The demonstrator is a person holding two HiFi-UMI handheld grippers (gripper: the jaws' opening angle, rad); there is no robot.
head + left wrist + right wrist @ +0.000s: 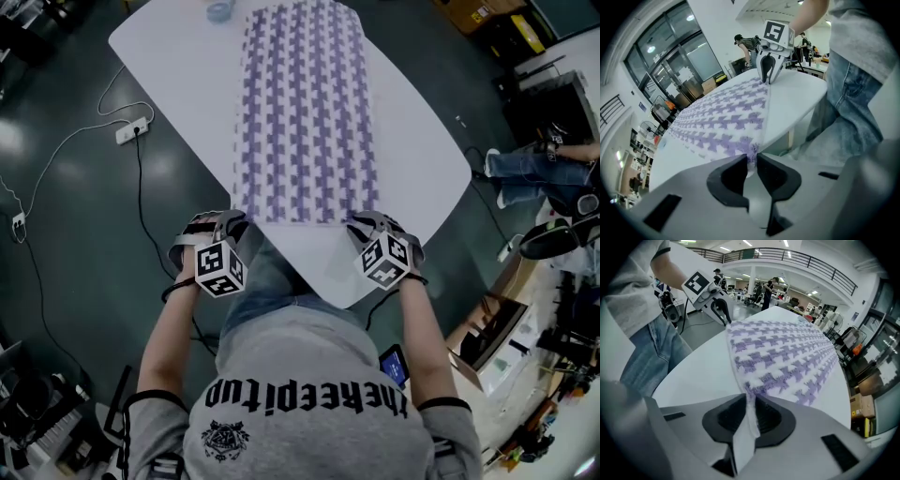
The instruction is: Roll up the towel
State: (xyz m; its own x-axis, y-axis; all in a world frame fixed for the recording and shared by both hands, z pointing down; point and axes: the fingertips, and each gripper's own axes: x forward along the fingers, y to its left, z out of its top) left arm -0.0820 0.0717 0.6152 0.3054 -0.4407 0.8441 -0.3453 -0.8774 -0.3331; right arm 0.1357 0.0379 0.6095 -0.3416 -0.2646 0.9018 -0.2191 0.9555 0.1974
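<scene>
In the head view, a purple-and-white houndstooth cloth towel (305, 112) lay spread flat lengthwise along a white oval tabletop (178, 66), its near short edge just short of the rim closest to the person. The left gripper (236, 221) sat at the towel's near left corner and the right gripper (364, 227) at its near right corner, each pointing steeply down with its marker cube facing up. A white power strip (131, 131) with its cable lay on the dark floor (75, 244) left of the tabletop. In the left gripper view, the left gripper (751, 164) had its dark jaws clamped on the fringed corner of the towel (726, 122), the cloth filling the narrow gap; the right gripper (768, 77) stood at the far corner of the same edge on the tabletop (797, 93). In the right gripper view, the right gripper (750, 408) had its jaws closed on the edge of the towel (787, 352), a strip of cloth hanging down between them, with the left gripper (724, 315) opposite at the other corner on the tabletop (703, 366).
</scene>
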